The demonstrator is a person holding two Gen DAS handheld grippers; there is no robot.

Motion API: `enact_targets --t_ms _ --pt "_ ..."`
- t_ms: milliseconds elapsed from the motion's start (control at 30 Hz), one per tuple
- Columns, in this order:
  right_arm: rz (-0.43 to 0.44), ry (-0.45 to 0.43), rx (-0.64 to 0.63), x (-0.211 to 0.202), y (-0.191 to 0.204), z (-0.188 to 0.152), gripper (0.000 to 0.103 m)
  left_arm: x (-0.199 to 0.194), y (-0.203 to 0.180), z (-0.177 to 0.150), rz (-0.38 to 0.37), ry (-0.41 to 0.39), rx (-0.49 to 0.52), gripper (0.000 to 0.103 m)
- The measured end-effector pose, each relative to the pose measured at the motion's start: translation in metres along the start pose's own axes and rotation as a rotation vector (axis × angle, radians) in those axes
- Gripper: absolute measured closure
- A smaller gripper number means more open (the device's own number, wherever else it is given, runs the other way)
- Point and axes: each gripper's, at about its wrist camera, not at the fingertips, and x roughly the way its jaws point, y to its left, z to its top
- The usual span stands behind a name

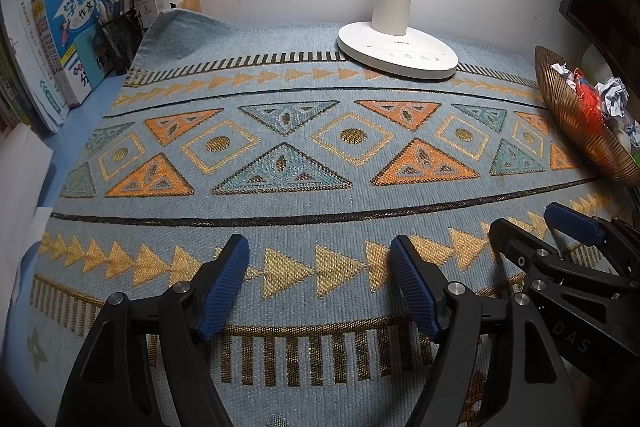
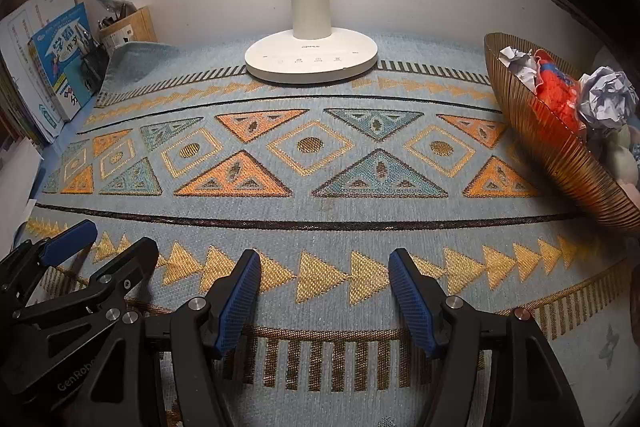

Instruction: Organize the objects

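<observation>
Both grippers sit nearest me over the cloth point(image 1: 320, 219), side by side: left gripper point(image 1: 320, 283) and right gripper point(image 2: 325, 291), each with jaws parted and nothing between them. Farther right, the bowl point(image 2: 560, 163) already holds crumpled paper point(image 2: 608, 103) and red scraps. Beyond, only the lamp point(image 2: 312, 59) stands on the bench, so I judge the sorting nearly done.

Left tool point(image 1: 320, 283) gapes empty over the patterned cloth point(image 1: 304, 203); lamp base point(image 1: 396, 51) behind, bowl point(image 1: 576, 123) right

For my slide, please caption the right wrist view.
Open right claw over patterned cloth, lamp base ahead, gold bowl right.
</observation>
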Motion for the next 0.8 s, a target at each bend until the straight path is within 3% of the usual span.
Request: enact_targets --t_ms 800 --pt "0.0 0.0 -0.001 0.0016 0.001 -0.0022 0.037 0.0 0.0016 -0.0006 0.0 0.0 -0.007 0.03"
